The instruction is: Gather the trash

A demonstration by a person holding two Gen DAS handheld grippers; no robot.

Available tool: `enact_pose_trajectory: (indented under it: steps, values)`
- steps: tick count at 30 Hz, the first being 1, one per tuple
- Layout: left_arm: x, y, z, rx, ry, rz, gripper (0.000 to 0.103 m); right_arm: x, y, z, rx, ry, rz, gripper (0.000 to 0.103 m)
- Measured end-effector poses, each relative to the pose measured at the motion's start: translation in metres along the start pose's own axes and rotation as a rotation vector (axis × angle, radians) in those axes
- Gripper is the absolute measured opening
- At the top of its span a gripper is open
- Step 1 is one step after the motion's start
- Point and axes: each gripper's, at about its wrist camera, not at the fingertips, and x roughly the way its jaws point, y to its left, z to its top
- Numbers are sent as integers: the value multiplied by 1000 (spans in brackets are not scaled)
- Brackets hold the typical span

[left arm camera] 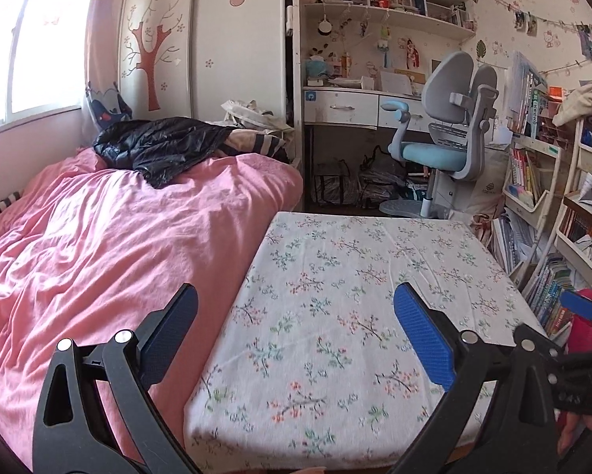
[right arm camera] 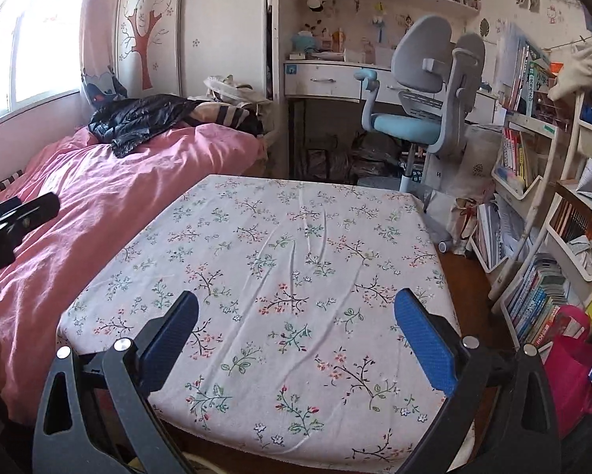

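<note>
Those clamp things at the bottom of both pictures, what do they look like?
Each is a two-finger tool. The left gripper and right gripper match: black plastic arms with cut-out slots and silver rivets, tipped with flat blue textured pads. No cables show. Nothing of sleeves can be made out.

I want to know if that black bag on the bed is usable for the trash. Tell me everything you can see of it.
The black bag looks like thin, glossy plastic, crumpled and wrinkled, lying flat and spread out rather than standing. It rests on the pink blanket at the far end of the bed, near the window, partly covering a striped cloth. No gripper touches it. Whether it holds anything, or where its opening is, cannot be told.
</note>
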Motion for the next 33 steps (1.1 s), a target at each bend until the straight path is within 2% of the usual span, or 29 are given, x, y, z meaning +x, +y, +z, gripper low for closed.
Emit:
enact_pose_trajectory:
  steps: [6, 14, 33]
  values:
    - [15, 2, 3, -22, 33, 2, 96, -3, 0, 0, -32, -3, -18, 95]
    - [8, -3, -2, -23, 23, -20, 96, -5, -16, 6, 33, -14, -57, 95]
    - [-2, -26, -7, 28, -8, -61, 96, -5, -22, 6, 39, -17, -83, 95]
